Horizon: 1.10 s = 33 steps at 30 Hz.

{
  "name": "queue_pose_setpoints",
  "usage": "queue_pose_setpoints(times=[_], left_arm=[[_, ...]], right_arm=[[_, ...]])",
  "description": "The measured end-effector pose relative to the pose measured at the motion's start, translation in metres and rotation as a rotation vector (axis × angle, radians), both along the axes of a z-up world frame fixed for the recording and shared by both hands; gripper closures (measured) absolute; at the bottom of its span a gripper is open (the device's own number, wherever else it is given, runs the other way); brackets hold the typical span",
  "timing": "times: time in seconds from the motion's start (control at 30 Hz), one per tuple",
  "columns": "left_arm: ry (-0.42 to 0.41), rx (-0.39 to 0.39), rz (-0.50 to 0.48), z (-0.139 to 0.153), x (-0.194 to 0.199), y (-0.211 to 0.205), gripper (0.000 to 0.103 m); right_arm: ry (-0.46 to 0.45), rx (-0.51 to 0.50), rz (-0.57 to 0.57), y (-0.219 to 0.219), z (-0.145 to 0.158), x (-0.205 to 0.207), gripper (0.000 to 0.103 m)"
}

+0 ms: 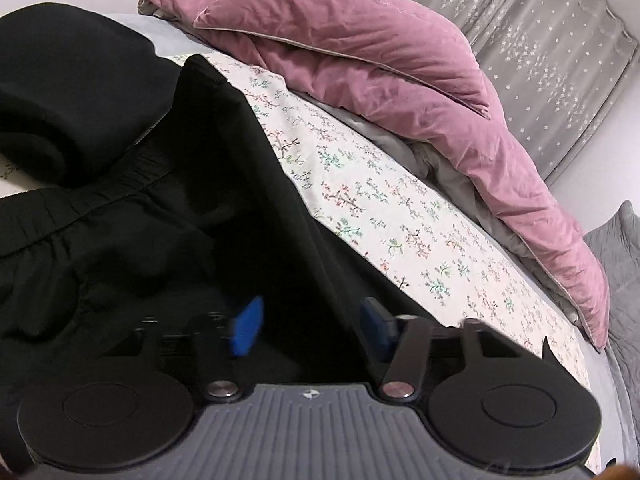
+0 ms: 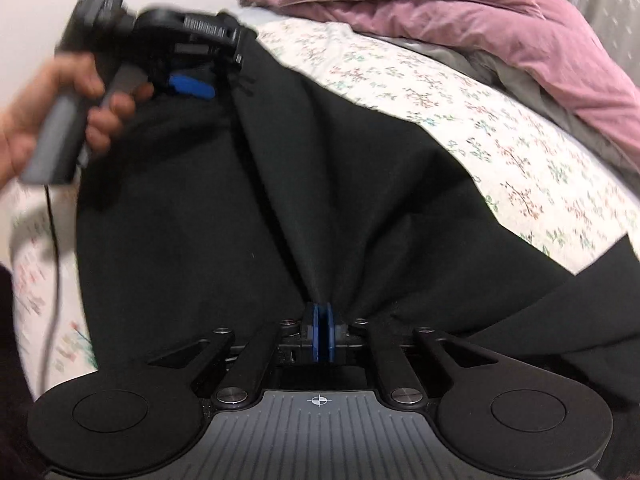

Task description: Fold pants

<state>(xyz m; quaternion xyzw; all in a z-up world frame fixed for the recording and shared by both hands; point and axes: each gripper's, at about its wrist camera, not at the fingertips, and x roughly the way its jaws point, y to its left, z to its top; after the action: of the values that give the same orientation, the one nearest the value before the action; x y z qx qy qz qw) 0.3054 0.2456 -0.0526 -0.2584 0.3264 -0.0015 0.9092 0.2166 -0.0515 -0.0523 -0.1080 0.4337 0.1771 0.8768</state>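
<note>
Black fabric pants (image 2: 248,208) spread over the near side of the bed, leaving a bare strip of white floral-print bedsheet (image 1: 384,208) open between their edge and the heaped pink velvet duvet (image 1: 360,52) along the far side. That heap, with grey bedding bunched under it, walls off the far edge. A folded pile of black clothes (image 1: 64,92) lies against the pants' waistband. The left gripper (image 2: 192,86), gripped by a bare hand (image 2: 48,116), hangs over the pants' far end with its cable trailing down. The right gripper (image 2: 322,332) pinches a raised ridge of cloth at the near edge.
</note>
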Motion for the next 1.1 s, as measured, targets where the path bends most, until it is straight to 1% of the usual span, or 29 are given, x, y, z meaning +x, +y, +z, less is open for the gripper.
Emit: queue_pose_setpoints(times=[0.03, 0.07, 0.1, 0.13, 0.2, 0.27, 0.4, 0.5, 0.57, 0.7, 0.83, 0.9, 0.93, 1.0, 1.07, 1.1], left_arm=[[0.006, 0.003, 0.003, 0.001, 0.001, -0.001, 0.05], [0.016, 0.007, 0.005, -0.001, 0.001, 0.0, 0.062], [0.032, 0.007, 0.003, -0.001, 0.002, -0.001, 0.065], [0.036, 0.005, 0.001, -0.001, 0.002, -0.001, 0.067], [0.031, 0.01, 0.0, -0.001, -0.002, 0.0, 0.067], [0.022, 0.011, 0.001, 0.0, -0.002, 0.001, 0.066], [0.011, -0.01, 0.034, -0.001, -0.001, 0.004, 0.062], [0.002, -0.014, 0.054, 0.0, 0.0, 0.005, 0.061], [-0.003, -0.015, 0.065, 0.001, 0.002, 0.003, 0.061], [-0.011, -0.005, 0.088, 0.001, 0.006, 0.0, 0.061], [-0.018, -0.002, 0.102, 0.001, 0.009, -0.002, 0.061], [-0.012, 0.008, 0.098, 0.001, 0.011, -0.004, 0.065], [-0.008, 0.015, 0.101, 0.001, 0.011, -0.005, 0.069], [0.0, 0.029, 0.105, 0.001, 0.013, -0.007, 0.073], [0.002, 0.034, 0.108, 0.001, 0.013, -0.006, 0.074], [0.004, 0.032, 0.109, 0.002, 0.013, -0.005, 0.074]], right_arm=[[-0.003, 0.029, -0.019, -0.006, 0.006, 0.0, 0.077], [-0.005, 0.053, -0.041, -0.011, 0.013, -0.002, 0.072], [-0.008, 0.07, -0.071, -0.019, 0.02, -0.001, 0.063], [-0.014, 0.08, -0.106, -0.029, 0.027, -0.001, 0.057], [-0.035, 0.074, -0.171, -0.048, 0.039, 0.007, 0.055], [-0.058, 0.042, -0.255, -0.068, 0.047, 0.017, 0.055], [-0.078, 0.007, -0.412, -0.106, 0.051, 0.05, 0.055], [-0.053, 0.028, -0.535, -0.132, 0.044, 0.085, 0.055], [-0.044, 0.028, -0.596, -0.145, 0.036, 0.101, 0.055], [-0.02, 0.008, -0.689, -0.171, 0.014, 0.121, 0.047], [0.012, -0.05, -0.755, -0.187, -0.006, 0.147, 0.047], [0.018, -0.083, -0.792, -0.194, -0.017, 0.158, 0.047], [0.024, -0.093, -0.808, -0.196, -0.022, 0.165, 0.047], [0.021, -0.098, -0.838, -0.2, -0.03, 0.173, 0.047], [0.005, -0.093, -0.87, -0.204, -0.034, 0.176, 0.051], [-0.001, -0.089, -0.882, -0.206, -0.035, 0.176, 0.069]])
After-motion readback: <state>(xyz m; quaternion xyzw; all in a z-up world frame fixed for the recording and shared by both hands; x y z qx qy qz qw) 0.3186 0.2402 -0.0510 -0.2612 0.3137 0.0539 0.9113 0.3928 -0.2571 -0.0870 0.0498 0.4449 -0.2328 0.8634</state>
